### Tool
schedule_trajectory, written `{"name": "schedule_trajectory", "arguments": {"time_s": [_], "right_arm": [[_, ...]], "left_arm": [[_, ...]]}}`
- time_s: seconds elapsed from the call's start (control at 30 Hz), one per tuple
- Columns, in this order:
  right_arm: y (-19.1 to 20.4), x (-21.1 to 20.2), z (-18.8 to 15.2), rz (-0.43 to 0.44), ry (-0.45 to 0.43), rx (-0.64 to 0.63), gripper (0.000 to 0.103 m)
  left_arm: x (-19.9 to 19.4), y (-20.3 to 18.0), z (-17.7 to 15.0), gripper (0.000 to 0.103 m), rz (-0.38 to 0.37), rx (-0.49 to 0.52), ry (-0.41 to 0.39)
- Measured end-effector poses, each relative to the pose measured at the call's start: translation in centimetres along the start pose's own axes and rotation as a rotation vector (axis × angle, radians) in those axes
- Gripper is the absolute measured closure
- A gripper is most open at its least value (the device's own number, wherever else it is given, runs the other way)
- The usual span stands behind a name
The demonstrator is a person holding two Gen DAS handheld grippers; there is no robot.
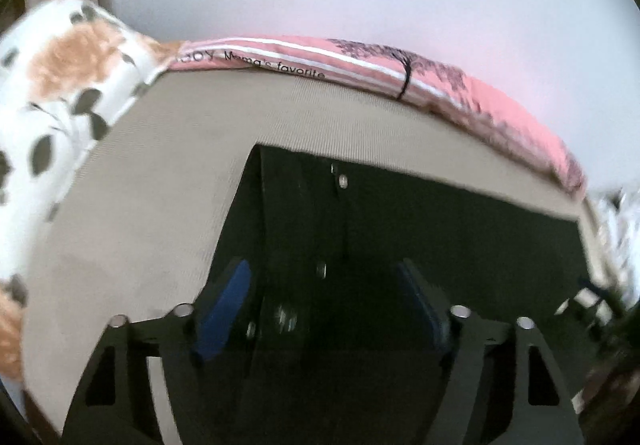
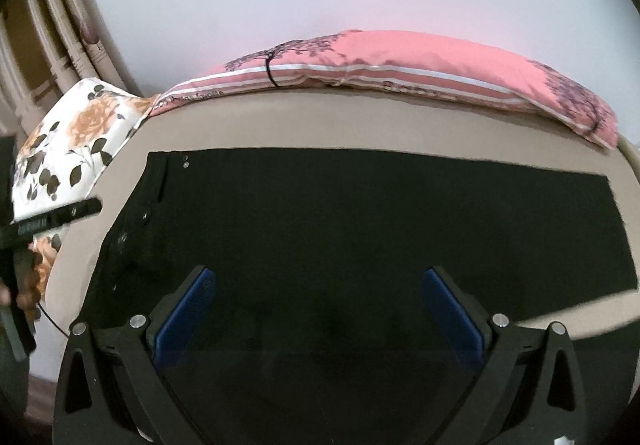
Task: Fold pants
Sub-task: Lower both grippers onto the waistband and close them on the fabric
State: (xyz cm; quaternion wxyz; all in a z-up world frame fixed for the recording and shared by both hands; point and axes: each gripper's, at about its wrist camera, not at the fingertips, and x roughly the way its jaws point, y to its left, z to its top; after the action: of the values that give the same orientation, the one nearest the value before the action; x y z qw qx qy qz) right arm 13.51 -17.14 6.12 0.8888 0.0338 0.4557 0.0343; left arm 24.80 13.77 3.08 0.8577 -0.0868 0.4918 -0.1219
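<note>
Black pants (image 2: 360, 229) lie flat on the bed (image 2: 280, 125) beneath both tools, left tool (image 1: 320, 305) and right tool (image 2: 316, 305) spread and empty, apparently positioned for a fold grasp.

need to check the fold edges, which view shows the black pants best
The right wrist view: the black pants lie flat across the beige surface, both ends visible. The left wrist view shows only the blurred waist end, partly behind its gripper.
</note>
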Motion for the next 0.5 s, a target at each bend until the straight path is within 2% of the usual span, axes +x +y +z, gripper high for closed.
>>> {"name": "schedule_trajectory", "arguments": {"time_s": [0.07,0.23,0.37,0.5], "right_arm": [[0.3,1.4,0.6,0.012,0.011,-0.007,0.000],[0.6,5.3,2.1,0.019,0.070,-0.010,0.000],[0.7,7.3,3.2,0.019,0.084,-0.018,0.000],[0.9,8.9,4.7,0.032,0.085,-0.011,0.000]], "left_arm": [[1.6,1.3,1.6,0.043,-0.061,-0.052,0.023],[5.8,4.6,4.3,0.052,-0.265,-0.201,0.110],[8.4,6.2,5.1,0.053,-0.330,-0.274,0.162],[9.9,7.5,5.3,0.056,-0.344,-0.326,0.198]]}}
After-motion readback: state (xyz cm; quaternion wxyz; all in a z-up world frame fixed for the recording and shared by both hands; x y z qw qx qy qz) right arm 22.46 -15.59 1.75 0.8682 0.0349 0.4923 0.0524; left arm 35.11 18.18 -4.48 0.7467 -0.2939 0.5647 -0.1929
